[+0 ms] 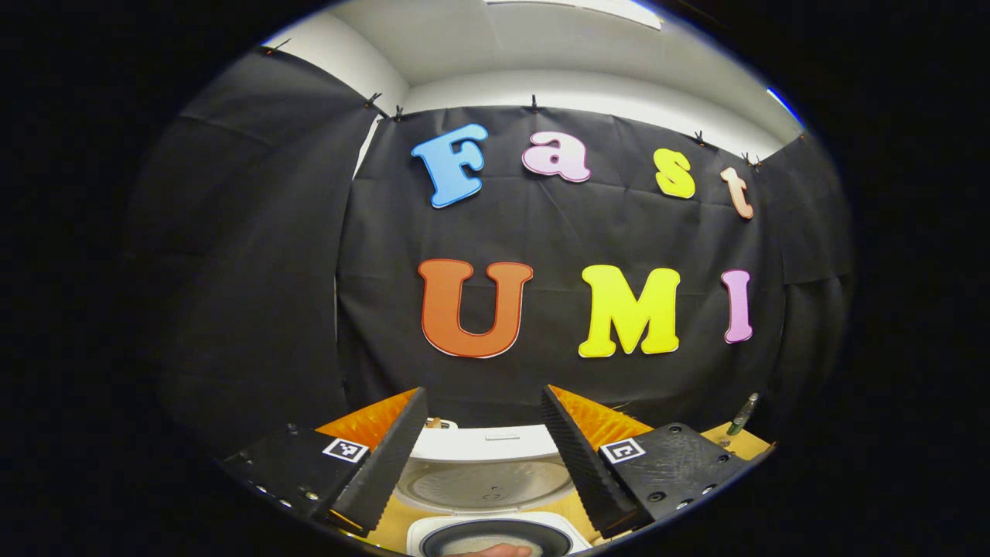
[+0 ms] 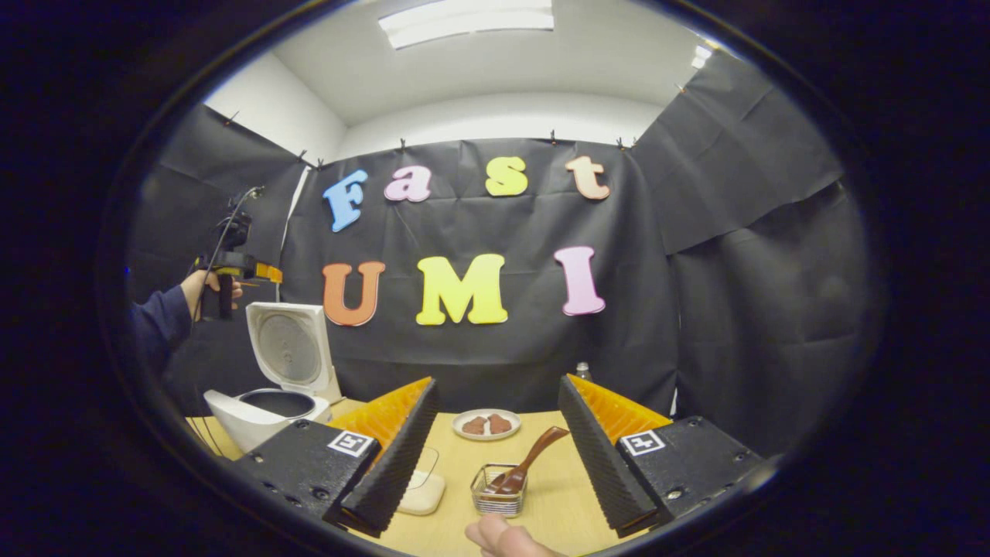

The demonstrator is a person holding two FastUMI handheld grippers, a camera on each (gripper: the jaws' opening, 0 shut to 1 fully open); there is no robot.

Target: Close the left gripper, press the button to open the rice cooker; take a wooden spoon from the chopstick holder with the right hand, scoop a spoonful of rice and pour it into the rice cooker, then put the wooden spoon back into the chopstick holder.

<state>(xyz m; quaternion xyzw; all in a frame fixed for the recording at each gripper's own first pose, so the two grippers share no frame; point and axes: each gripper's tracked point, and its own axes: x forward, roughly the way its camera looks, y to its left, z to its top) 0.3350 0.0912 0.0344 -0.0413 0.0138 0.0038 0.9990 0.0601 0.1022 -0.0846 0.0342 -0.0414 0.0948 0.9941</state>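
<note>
My left gripper point(image 1: 485, 398) is open and hangs above the white rice cooker point(image 1: 495, 526). The cooker's lid point(image 1: 483, 464) stands open, and its dark inner pot point(image 1: 495, 539) shows below. In the right gripper view the cooker point(image 2: 259, 410) sits at the left with its lid point(image 2: 290, 348) upright. A hand holds the left gripper point(image 2: 232, 275) above it. My right gripper point(image 2: 496, 387) is open with nothing between its fingers. A wooden spoon point(image 2: 535, 458) leans in the wire-mesh chopstick holder point(image 2: 500, 495) on the table, just ahead of my right gripper.
A small plate point(image 2: 486, 424) with brown pieces lies behind the holder. A pale shallow container point(image 2: 421, 489) sits left of the holder, partly behind my finger. A bottle point(image 2: 582, 371) stands by the back cloth. A thumb point(image 2: 495, 538) shows at the bottom edge. The wooden table point(image 2: 464, 464) extends forward.
</note>
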